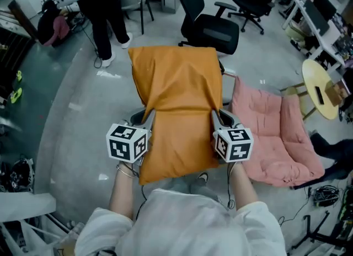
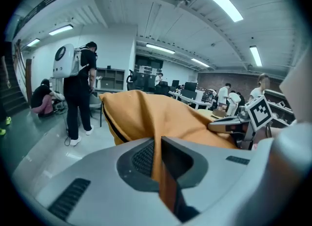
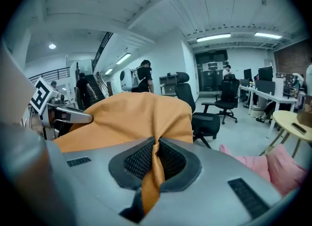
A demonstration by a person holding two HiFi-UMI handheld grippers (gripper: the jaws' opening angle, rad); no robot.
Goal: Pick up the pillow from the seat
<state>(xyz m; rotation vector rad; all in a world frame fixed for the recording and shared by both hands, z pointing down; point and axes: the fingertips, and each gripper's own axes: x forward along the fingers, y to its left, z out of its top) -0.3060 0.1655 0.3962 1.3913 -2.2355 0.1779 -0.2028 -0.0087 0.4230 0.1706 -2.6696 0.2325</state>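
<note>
An orange pillow (image 1: 179,106) hangs in the air in front of me, held by its two side edges above the floor. My left gripper (image 1: 150,118) is shut on the pillow's left edge, and my right gripper (image 1: 216,118) is shut on its right edge. In the left gripper view orange fabric (image 2: 161,118) is pinched between the closed jaws of the left gripper (image 2: 158,161). The right gripper view shows a fold of the pillow (image 3: 131,118) squeezed in the right gripper (image 3: 155,164). The pink cushioned seat (image 1: 276,133) lies on the floor to the right, with the pillow off it.
A black office chair (image 1: 212,28) stands just beyond the pillow. A person in black (image 1: 105,12) stands at the far left. A round wooden table (image 1: 320,86) is at the right, with desks and more chairs behind it. Cables lie on the floor at the lower right.
</note>
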